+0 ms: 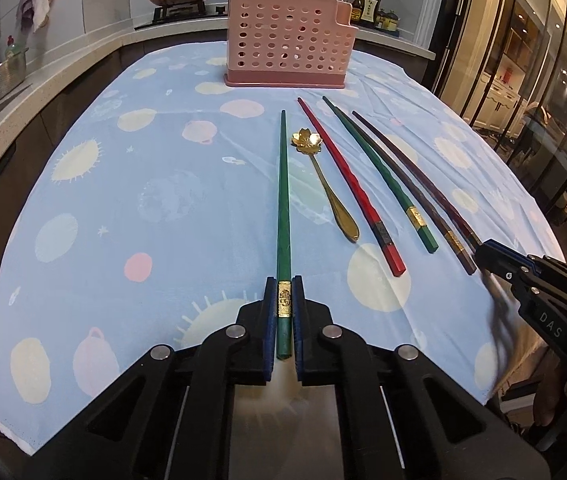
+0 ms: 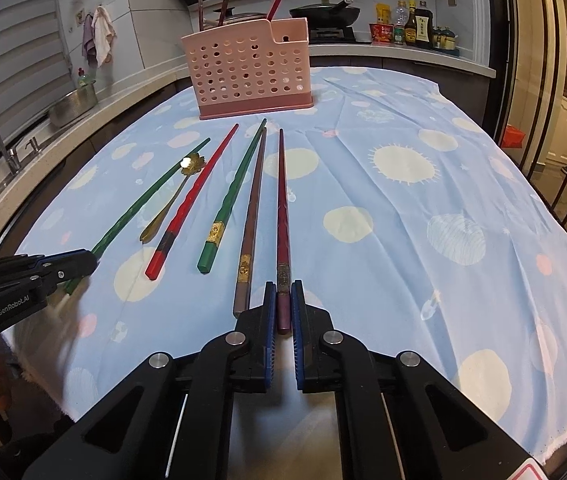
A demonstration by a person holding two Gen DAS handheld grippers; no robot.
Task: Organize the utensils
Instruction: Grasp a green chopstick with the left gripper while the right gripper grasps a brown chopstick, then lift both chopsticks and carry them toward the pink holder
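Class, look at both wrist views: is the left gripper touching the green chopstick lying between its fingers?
Touching. In the left wrist view, both fingers of the left gripper press the gold band of the green chopstick.

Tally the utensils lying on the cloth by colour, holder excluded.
Green chopsticks: 2
Red chopstick: 1
Brown chopstick: 1
Maroon chopstick: 1
Gold spoon: 1
Total: 6
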